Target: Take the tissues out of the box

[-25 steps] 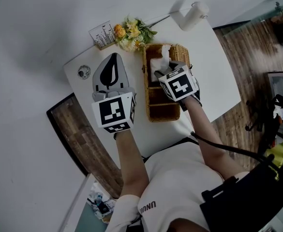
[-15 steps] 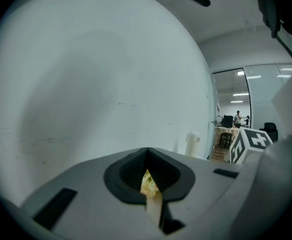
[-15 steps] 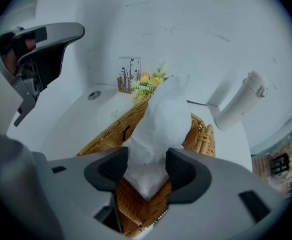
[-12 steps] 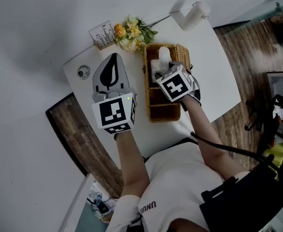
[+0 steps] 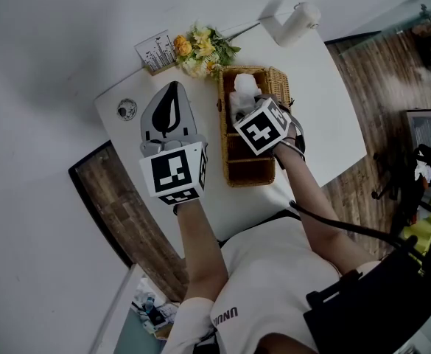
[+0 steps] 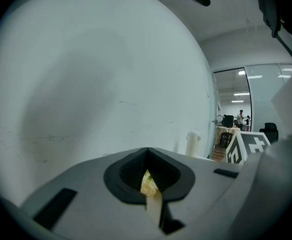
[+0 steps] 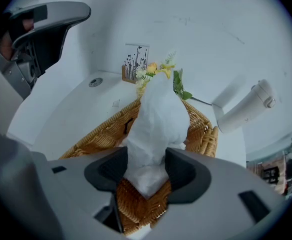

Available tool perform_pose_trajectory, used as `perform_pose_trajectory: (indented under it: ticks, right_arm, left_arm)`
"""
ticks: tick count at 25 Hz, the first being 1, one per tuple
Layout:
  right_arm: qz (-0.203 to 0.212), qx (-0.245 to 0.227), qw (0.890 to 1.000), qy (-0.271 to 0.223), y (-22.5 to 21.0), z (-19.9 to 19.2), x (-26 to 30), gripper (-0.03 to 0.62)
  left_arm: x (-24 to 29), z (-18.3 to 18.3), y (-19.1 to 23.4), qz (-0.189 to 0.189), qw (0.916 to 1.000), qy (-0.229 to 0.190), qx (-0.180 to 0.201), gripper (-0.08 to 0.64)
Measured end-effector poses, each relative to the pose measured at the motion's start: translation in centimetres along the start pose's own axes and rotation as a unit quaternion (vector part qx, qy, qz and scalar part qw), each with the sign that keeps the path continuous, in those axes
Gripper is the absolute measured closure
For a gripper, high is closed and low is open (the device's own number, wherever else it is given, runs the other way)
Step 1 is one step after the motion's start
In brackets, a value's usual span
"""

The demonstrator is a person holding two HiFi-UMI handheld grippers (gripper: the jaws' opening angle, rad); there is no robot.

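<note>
A woven wicker tissue box (image 5: 249, 171) stands in the middle of the white table (image 5: 318, 102). My right gripper (image 5: 246, 109) hovers over its far half, shut on a white tissue (image 5: 244, 87) that stands up out of the box. In the right gripper view the tissue (image 7: 156, 115) rises as a crumpled column between the dark pads (image 7: 183, 170), with the wicker box (image 7: 201, 130) below. My left gripper (image 5: 173, 91) is to the left of the box above the table, shut and holding nothing; in the left gripper view its jaws (image 6: 148, 178) meet with only a sliver between.
A small bunch of yellow flowers (image 5: 200, 50) and a printed card in a stand (image 5: 155, 51) sit at the table's far edge. A white cylindrical fixture (image 5: 292, 22) juts out at the far right. A small round disc (image 5: 127, 109) lies at the left.
My right gripper has risen and shifted a little left, drawing the tissue higher out of the wicker box. The left gripper has stayed put.
</note>
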State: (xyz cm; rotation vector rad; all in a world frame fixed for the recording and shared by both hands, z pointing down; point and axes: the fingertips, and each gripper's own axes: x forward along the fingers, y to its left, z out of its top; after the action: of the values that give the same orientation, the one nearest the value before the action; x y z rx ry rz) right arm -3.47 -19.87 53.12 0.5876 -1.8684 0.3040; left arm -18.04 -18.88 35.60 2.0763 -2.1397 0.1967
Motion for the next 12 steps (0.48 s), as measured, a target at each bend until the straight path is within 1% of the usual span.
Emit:
perform_pose_trajectory:
  ticks: [6, 12]
  right_arm:
    - [0.005, -0.012, 1.000, 0.021, 0.10, -0.19, 0.40, 0.345]
    - [0.003, -0.019, 0.999, 0.030, 0.11, -0.22, 0.68, 0.359]
  left_arm:
    - [0.15, 0.00, -0.03, 0.000, 1.0000, 0.000, -0.005, 0.548]
    - [0.28, -0.19, -0.14, -0.002, 1.0000, 0.003, -0.004, 0.548]
